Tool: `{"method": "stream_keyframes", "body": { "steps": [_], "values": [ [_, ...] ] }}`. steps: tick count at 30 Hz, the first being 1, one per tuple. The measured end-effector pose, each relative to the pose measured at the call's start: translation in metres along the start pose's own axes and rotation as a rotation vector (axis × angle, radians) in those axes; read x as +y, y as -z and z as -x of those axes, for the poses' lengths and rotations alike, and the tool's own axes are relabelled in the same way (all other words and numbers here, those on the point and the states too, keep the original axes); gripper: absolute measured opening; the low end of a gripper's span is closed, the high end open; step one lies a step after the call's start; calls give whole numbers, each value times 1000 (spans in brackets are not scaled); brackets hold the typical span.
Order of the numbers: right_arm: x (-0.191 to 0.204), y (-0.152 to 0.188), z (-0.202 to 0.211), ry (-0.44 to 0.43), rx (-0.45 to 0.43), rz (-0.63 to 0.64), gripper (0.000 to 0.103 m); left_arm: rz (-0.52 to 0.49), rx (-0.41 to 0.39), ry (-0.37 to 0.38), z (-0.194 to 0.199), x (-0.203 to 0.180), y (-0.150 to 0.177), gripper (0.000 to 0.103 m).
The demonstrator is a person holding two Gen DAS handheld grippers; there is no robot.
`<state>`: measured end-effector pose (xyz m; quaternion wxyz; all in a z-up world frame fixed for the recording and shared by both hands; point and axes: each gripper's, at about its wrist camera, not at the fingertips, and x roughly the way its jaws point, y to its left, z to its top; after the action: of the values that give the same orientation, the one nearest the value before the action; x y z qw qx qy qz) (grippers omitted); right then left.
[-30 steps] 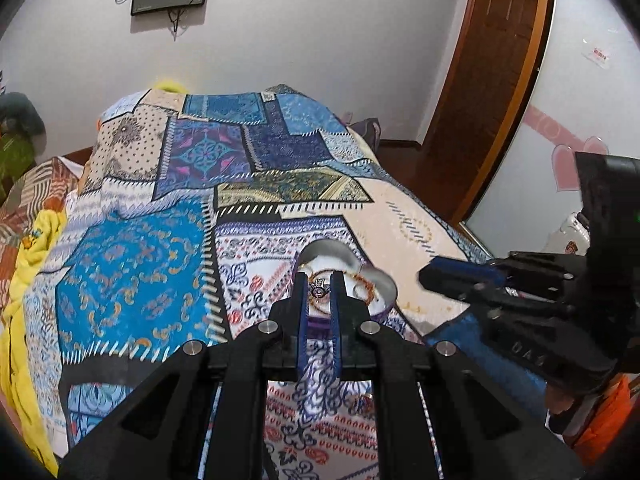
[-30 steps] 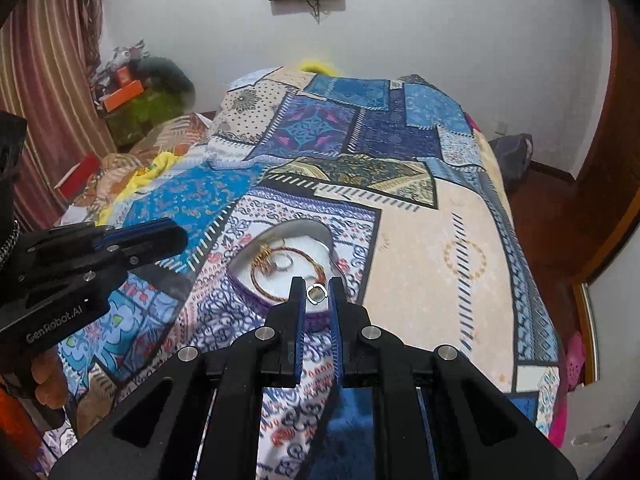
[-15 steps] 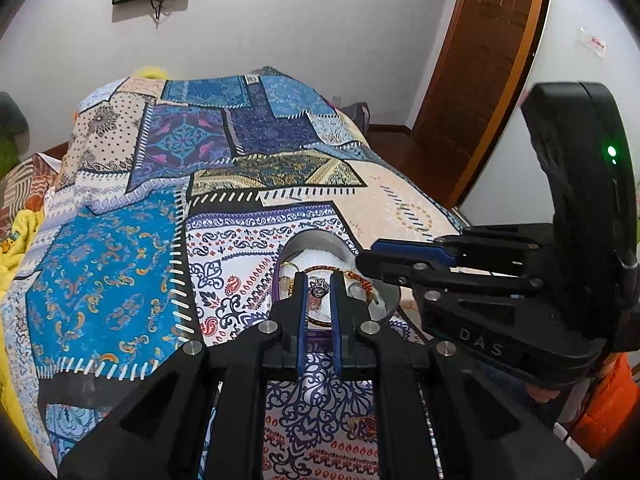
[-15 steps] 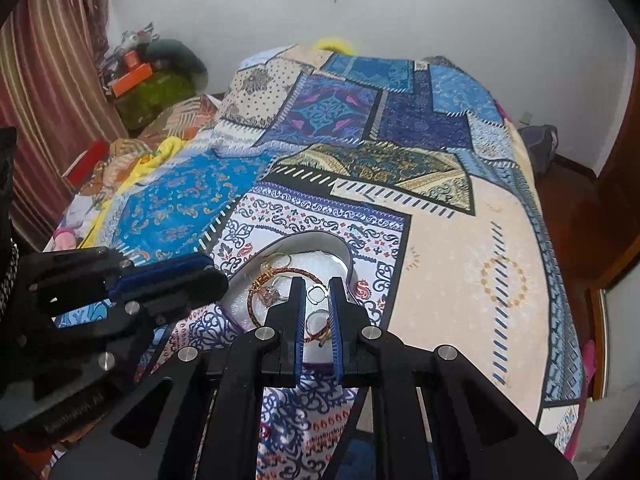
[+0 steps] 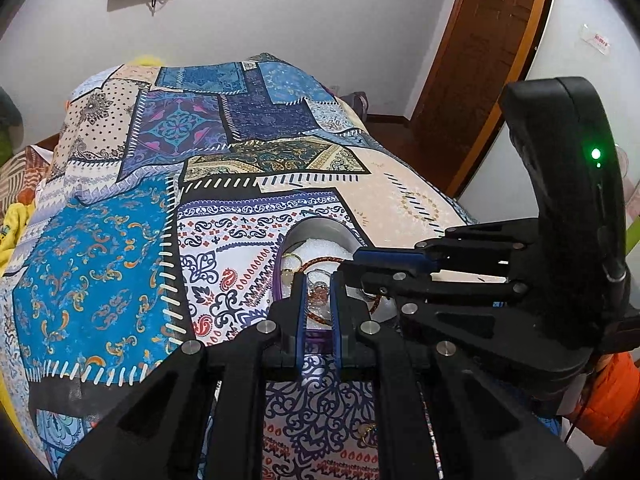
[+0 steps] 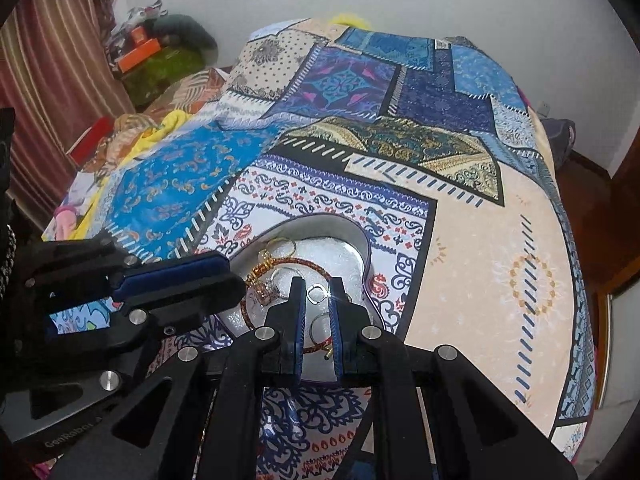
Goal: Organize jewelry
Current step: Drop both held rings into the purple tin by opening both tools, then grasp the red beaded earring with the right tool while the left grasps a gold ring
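Observation:
A heart-shaped tin box (image 6: 362, 246) with a white lining lies on the patterned bedspread. In it lie a red-gold cord bracelet (image 6: 316, 266), gold rings and a gold chain (image 6: 258, 272). My right gripper (image 6: 318, 294) hovers just over the box, its jaws narrowly apart around a small silver ring (image 6: 316, 294). My left gripper (image 5: 319, 286) is over the same box (image 5: 316, 232), jaws narrowly apart, with a small reddish trinket (image 5: 319, 292) between them. Each gripper shows in the other's view, the left (image 6: 216, 276) and the right (image 5: 360, 264).
The patchwork bedspread (image 6: 500, 260) covers the whole bed. A gold ring (image 5: 366, 436) lies on the cloth near me. Piled clothes and boxes (image 6: 160, 64) sit at the far left by a curtain. A wooden door (image 5: 480, 60) stands right of the bed.
Both grippers have moved forward and down over the box. The right gripper has come in close beside the left one.

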<state>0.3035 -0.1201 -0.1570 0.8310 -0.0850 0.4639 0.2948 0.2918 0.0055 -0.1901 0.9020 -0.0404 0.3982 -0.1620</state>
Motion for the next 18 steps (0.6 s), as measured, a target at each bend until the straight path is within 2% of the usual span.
{"method": "stream_keyframes", "body": {
  "steps": [8,12,13,14,16,18],
  "values": [
    [4,1,6,25,0,24,11,0,-8,-6,10,-2,-1,9],
    [6,0,18,46,-20,25,21,2,-25,-22,24,-3,-4,10],
    [5,0,21,50,-27,23,25,1,-29,-27,27,-3,-4,14],
    [5,0,26,56,-39,20,27,0,-32,-34,30,-4,-5,24],
    [5,0,35,69,-58,18,30,-3,-50,-60,37,-5,-5,33],
    [6,0,45,84,-77,16,30,-7,-53,-69,43,-7,-5,33]
  ]
}}
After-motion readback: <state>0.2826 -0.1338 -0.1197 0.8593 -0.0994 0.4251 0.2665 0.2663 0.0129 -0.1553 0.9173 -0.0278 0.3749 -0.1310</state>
